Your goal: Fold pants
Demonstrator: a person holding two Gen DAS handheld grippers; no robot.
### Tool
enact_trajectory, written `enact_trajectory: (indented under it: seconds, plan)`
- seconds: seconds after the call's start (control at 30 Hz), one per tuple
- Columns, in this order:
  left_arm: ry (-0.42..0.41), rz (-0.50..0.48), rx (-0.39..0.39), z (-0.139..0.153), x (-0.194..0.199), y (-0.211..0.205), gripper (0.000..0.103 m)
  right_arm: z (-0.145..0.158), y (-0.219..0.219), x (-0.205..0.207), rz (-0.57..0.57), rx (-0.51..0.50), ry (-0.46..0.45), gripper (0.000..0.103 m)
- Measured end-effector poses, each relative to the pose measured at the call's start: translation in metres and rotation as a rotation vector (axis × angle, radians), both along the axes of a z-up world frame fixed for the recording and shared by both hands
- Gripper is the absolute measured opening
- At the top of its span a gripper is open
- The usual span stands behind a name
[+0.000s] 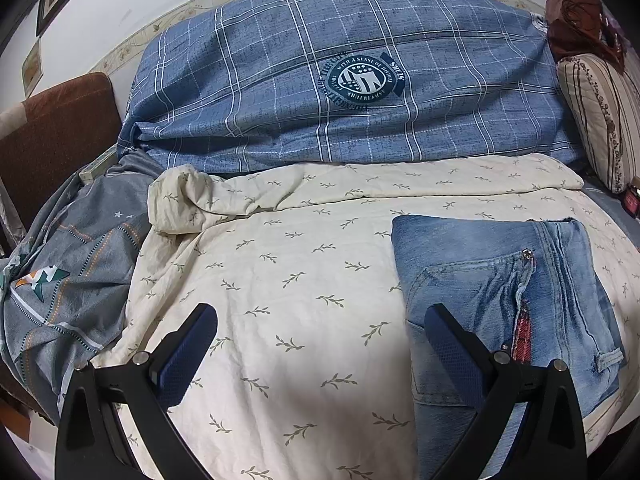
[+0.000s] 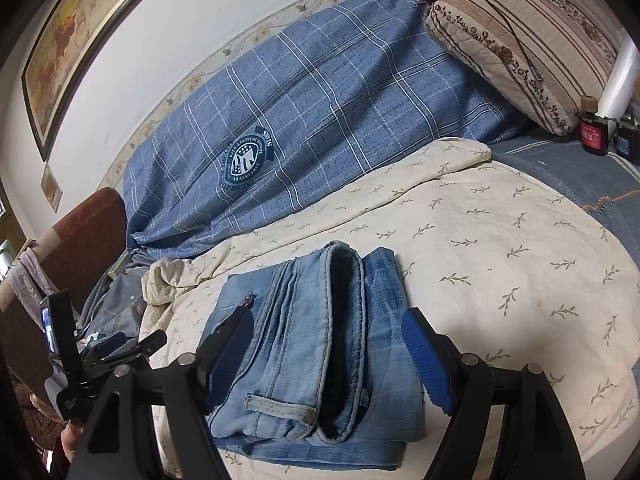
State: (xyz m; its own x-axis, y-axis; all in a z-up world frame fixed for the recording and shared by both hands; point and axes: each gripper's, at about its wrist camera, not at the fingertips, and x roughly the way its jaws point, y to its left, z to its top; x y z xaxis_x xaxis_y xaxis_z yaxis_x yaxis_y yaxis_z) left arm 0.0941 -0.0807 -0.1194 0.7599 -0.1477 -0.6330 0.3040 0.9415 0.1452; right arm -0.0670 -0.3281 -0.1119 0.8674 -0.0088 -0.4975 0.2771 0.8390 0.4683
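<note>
Jeans (image 2: pixel 316 344) are already down to a compact multi-layer bundle, lying on the cream leaf-print quilt (image 2: pixel 500 240) on the bed, waistband and belt loop facing your right camera, zipper and pocket visible from the left one. Looks like the last fold is done or nearly so; I'd judge you're at the tidy-up stage. Your right gripper (image 2: pixel 328 356) sits over the bundle with fingers apart, one each side of the stack, clamped on nothing; can't tell if the pads touch the denim. Your left gripper (image 1: pixel 320 344) hangs over bare quilt just beside the bundle's left edge, fingers also apart and empty, its right finger in front of the denim edge. Bottom layer sticks out a little on the near and right sides, so the stack isn't fully square. Next move, if you want one: either nip the protruding edge and tuck it in line, or press the top flat and back both grippers off. Denim is stiff and thick here, so it'll likely hold the fold. Behind: blue plaid duvet (image 2: pixel 320 120) piled against the wall, striped pillow (image 2: pixel 520 40) at right, grey patterned sheet (image 1: pixel 72 272) at left.
</note>
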Motion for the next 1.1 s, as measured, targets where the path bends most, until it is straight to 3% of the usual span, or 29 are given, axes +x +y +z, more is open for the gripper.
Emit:
enact_trajectory:
  seconds: [1.1]
  plan:
    - [-0.003,-0.016,-0.003,0.0005,-0.0020,-0.0013,0.103,-0.0006,-0.0021,-0.0014,0.004,-0.004,-0.004,0.080]
